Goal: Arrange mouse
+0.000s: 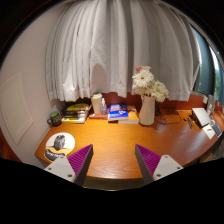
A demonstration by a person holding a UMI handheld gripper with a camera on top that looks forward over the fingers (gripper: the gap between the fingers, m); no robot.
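A dark mouse (58, 142) lies on a round yellow mat (68, 146) at the left end of the wooden desk (115, 138). It is well ahead of my left finger and off to its left. My gripper (113, 162) hangs above the desk's near edge. It is open, with only bare wood showing between the purple pads (80, 160). Nothing touches either finger.
A white vase of flowers (147, 104) stands at the back of the desk. A blue book (118, 111), a white container (98, 104) and stacked books (75, 112) lie left of it. White equipment (205, 120) sits at the right end. Pale curtains (110, 50) hang behind.
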